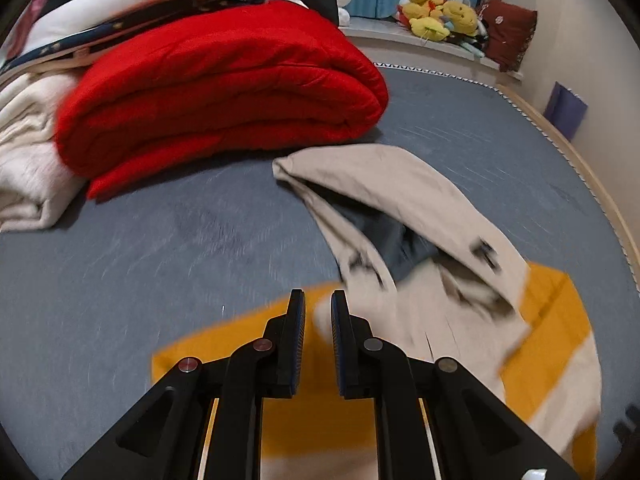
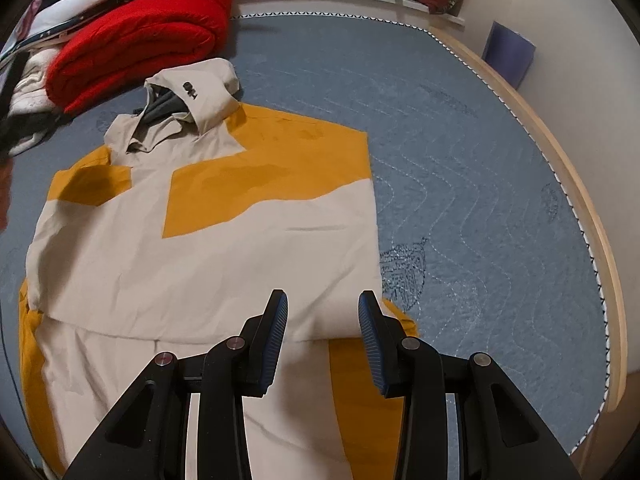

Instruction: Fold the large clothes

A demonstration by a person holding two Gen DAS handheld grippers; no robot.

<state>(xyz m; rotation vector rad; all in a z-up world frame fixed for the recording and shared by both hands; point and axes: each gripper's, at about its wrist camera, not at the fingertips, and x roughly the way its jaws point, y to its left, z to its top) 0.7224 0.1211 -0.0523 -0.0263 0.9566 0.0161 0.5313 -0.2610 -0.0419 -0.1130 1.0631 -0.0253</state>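
**Jacket fold: sides look tucked, long fold still to go**

Starting at the left gripper: jaws are pinched down to a thin slit, and as far as I can see there's no cloth between them, just the jacket blurred underneath. The hood sits out at about 1 o'clock from the tips.

The right gripper stands partly open, jaws apart over the jacket's beige panel, not clamped on anything I can make out. It hovers near the garment's right edge, low down.

In the right view the jacket lies flat on the bed, hood at 11 o'clock. The right side runs in a clean straight line, so I'd guess that flank and sleeve are already folded in. The left side looks tucked too, though a yellow strip pokes out at 8 o'clock.

What's left, I reckon: bringing the bottom up toward the hood, maybe dealing with the hood itself.

The red blanket is stacked at 10 o'clock, well apart.
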